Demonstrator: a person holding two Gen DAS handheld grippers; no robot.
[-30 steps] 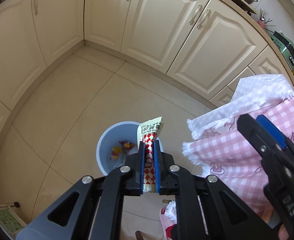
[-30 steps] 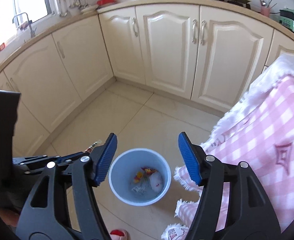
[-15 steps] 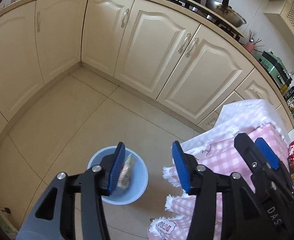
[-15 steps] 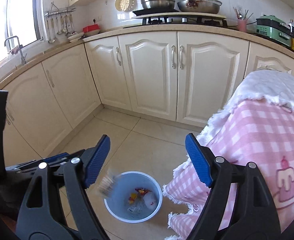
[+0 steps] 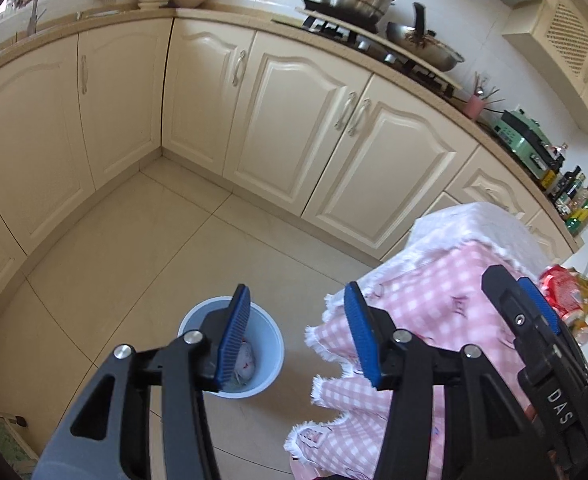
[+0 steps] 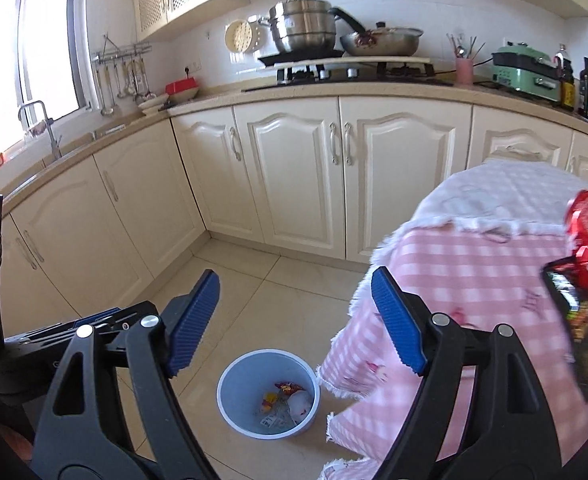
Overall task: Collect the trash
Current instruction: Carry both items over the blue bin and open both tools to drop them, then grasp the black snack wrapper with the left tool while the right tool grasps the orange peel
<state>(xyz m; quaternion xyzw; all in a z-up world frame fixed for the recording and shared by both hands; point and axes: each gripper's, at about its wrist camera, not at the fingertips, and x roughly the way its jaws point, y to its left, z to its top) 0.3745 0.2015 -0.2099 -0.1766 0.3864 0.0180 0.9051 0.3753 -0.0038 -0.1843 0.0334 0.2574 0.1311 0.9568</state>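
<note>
The left gripper (image 5: 296, 330) is held with its jaws spread wide and nothing between them, raised above the floor, so that the blue bin (image 5: 269, 354) shows partly behind its left finger; no wrapper is gripped, and the hold looks released because nothing is left to carry. The right gripper (image 6: 294, 318) is likewise spread apart and empty, poised higher up with the bin (image 6: 267, 394) seen below and between its fingers. The bin is set on the tiled floor (image 6: 245, 280) just beside the hanging edge of the pink checked tablecloth (image 6: 474, 276), a spot that lets trash be dropped straight down from the table's side. In the bin, a few wrappers (image 6: 283, 400) are seen lying at the bottom: small red, yellow and white pieces. On the table, near its far corner, red packets (image 5: 562, 288) are visible, and in the right view a dark packet (image 6: 578, 316) lies close to the camera at the edge; these are judged to be the trash not yet collected. Both grippers are judged ready to be swung toward the table for the next pickup. The cream cabinets (image 6: 294, 176) and the stove (image 6: 354, 70) lie well apart and play no part.
</note>
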